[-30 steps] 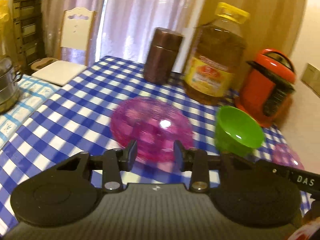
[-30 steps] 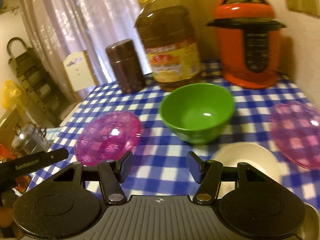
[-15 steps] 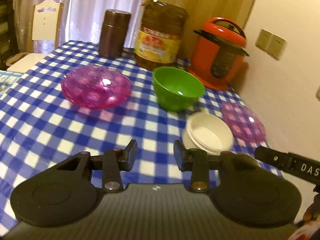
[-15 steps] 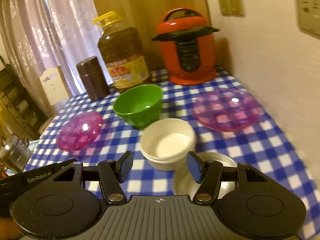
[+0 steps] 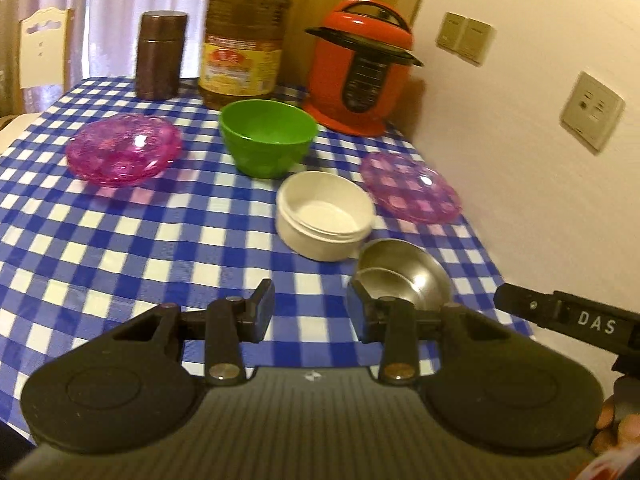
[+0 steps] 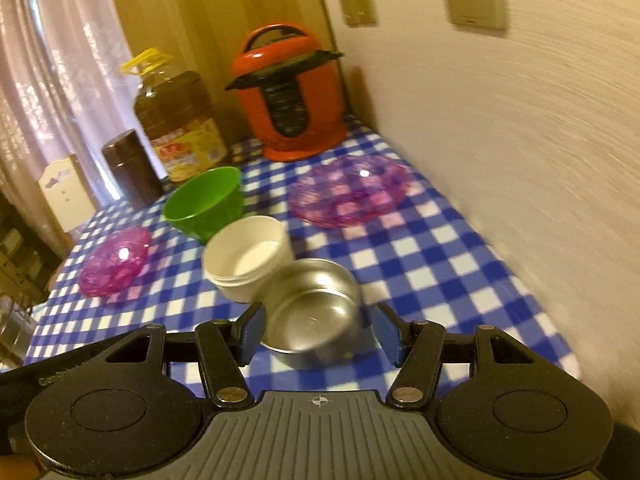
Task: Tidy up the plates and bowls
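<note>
On the blue checked tablecloth (image 5: 120, 248) stand a pink glass bowl (image 5: 122, 148) (image 6: 116, 260), a green bowl (image 5: 268, 136) (image 6: 206, 202), a white bowl (image 5: 326, 214) (image 6: 248, 258), a small steel bowl (image 5: 404, 274) (image 6: 312, 312) and a flat pink glass plate (image 5: 410, 186) (image 6: 348, 190). My left gripper (image 5: 310, 308) hangs open over bare cloth, with the steel bowl just beyond its right finger. My right gripper (image 6: 320, 332) is open too. The steel bowl shows in the gap between its fingers, and neither pad presses on it.
A red pressure cooker (image 5: 360, 84), a big oil bottle (image 5: 242, 40) and a brown canister (image 5: 160, 54) line the back edge. A wall with sockets (image 5: 592, 110) runs close along the table's right side. A chair (image 5: 40, 48) stands at the far left.
Both views have swung to the right across the table. The white bowl, the steel bowl and the pink plate have come into view. Both pairs of jaws stand as wide as before.
</note>
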Demonstrator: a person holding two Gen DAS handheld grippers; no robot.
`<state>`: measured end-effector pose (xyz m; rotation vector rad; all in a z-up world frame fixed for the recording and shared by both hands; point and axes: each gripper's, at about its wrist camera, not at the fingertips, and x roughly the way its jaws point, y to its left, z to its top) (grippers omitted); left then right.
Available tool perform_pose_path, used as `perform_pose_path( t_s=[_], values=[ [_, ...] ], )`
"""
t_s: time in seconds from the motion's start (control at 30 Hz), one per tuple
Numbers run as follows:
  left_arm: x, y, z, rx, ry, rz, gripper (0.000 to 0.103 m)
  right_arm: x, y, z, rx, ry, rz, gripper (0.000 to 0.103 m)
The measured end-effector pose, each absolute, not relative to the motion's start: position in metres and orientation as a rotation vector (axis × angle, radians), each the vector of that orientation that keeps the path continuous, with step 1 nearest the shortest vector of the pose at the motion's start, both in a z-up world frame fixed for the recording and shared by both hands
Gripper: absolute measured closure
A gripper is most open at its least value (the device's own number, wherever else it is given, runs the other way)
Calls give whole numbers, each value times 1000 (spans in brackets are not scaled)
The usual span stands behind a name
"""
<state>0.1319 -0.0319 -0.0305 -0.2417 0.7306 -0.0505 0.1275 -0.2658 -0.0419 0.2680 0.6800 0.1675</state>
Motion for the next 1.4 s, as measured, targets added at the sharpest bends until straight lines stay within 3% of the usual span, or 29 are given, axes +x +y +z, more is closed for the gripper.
perform_pose_path(
  t_s=[0.93,1.4],
  values=[
    [170,-97,-22,-170,740,-193,68,137,-321,-47,314,691,51,44],
    [258,-100,-18,-138,734,-244,68,200,-335,-50,405,668,32,44]
  ],
)
